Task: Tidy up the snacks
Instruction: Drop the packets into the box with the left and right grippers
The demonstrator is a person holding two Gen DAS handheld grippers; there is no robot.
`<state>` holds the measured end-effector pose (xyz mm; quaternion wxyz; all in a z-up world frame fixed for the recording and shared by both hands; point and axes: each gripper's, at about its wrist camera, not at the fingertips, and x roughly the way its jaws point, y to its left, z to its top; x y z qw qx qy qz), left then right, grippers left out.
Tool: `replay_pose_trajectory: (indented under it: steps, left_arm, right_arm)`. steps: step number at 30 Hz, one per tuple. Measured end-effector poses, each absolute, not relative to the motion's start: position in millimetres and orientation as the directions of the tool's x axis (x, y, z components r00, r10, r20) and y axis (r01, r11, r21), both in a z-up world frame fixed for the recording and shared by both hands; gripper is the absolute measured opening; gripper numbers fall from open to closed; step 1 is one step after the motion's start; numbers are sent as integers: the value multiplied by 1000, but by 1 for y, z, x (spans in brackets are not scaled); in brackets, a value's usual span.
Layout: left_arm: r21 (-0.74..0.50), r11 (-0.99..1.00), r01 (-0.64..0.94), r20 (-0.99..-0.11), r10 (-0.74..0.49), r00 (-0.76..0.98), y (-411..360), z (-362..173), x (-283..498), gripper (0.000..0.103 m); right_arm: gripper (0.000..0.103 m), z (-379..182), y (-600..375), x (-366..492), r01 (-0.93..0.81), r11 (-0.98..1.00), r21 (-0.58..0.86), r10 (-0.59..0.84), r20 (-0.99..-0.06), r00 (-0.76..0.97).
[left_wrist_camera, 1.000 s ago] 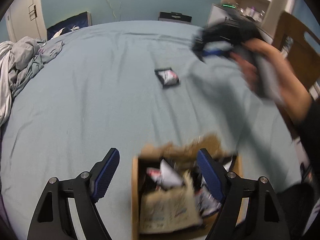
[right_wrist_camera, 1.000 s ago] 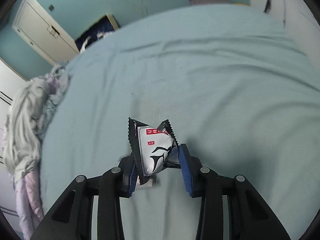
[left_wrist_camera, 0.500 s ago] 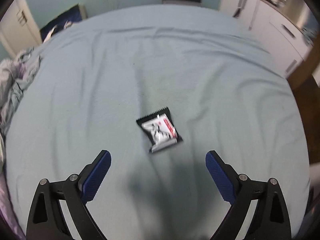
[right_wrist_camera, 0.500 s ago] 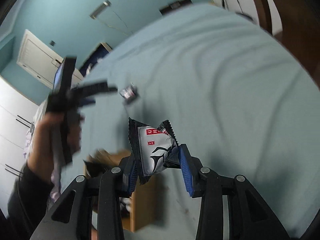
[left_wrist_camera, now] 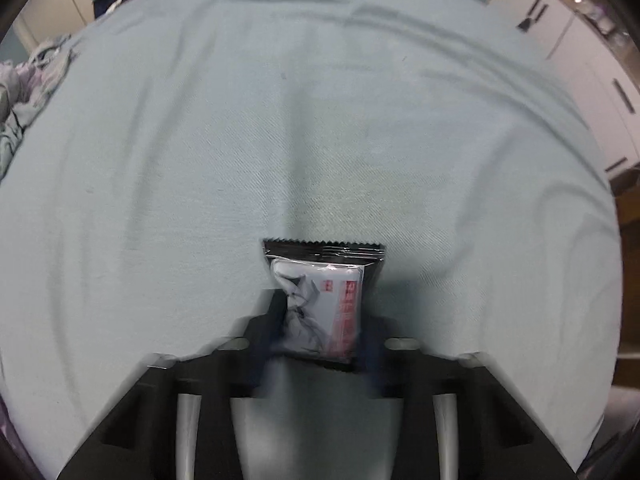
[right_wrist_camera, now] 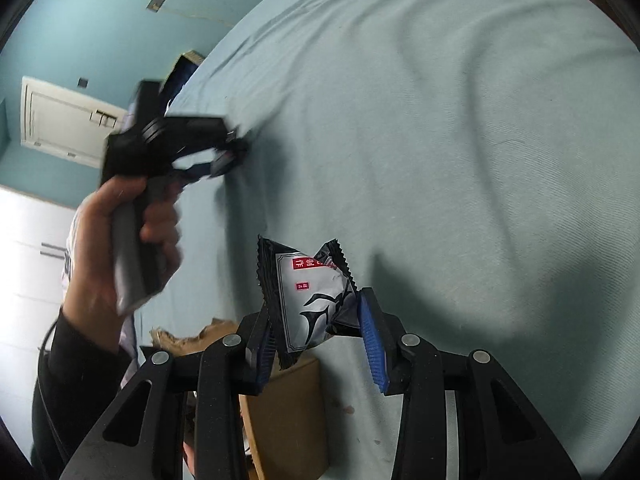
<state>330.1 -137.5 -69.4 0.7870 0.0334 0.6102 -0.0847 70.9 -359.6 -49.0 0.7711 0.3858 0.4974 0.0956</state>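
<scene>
Now, down low on the pale blue bedsheet [left_wrist_camera: 200, 160], left gripper [left_wrist_camera: 320, 320] closed in tight around a black-and-white snack packet [left_wrist_camera: 324, 300] lying flat on the sheet, fingers blurred, so probably pinching it from both sides, though hard to swear to contact. Serrated far edge of that packet pointing away, red label on its right. Over on the right wrist view, right gripper [right_wrist_camera: 320, 336] raised above the bed, blue pads [right_wrist_camera: 370, 340] clamped on a second snack packet [right_wrist_camera: 308, 304], held upright and crumpled. Just below and near, a cardboard box [right_wrist_camera: 288, 420] with torn flaps. Far left, left hand [right_wrist_camera: 116, 240] gripping its tool handle. White cabinets [left_wrist_camera: 580, 60] at far right.
</scene>
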Motion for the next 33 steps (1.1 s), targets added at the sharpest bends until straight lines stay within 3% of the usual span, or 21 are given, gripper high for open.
replay_pose_trajectory:
  steps: [11, 17, 18, 20, 21, 22, 26, 33]
  left_arm:
    - [-38, 959, 281, -891, -160, 424, -50, 40, 142, 28]
    - [-72, 911, 407, -874, -254, 415, -40, 50, 63, 30]
    - [-64, 896, 440, -867, -268, 419, -42, 49, 51, 32]
    - [-28, 876, 481, -854, -271, 444, -42, 44, 33, 57]
    - [-17, 872, 489, -846, -274, 458, -41, 43, 30, 78]
    - [-14, 868, 496, -831, -285, 477, -39, 43, 26, 87]
    - [-18, 883, 470, -799, -295, 524, -16, 41, 18, 87]
    - [-15, 946, 323, -808, -202, 553, 34, 32, 19, 87]
  right_arm:
    - [37, -16, -346, 42, 161, 730, 664, 511, -688, 516]
    - [37, 4, -325, 44, 54, 759, 648, 521, -656, 547]
    - [37, 5, -324, 40, 39, 762, 647, 523, -650, 551]
    - [37, 2, -320, 34, 15, 766, 643, 528, -641, 557]
    - [37, 0, -315, 34, 0, 771, 637, 528, -639, 559]
    - [37, 2, -310, 30, -19, 779, 627, 527, -639, 560]
    - [37, 8, -294, 18, -90, 819, 567, 511, -647, 566]
    - [38, 25, -256, 12, -201, 864, 461, 491, -686, 537]
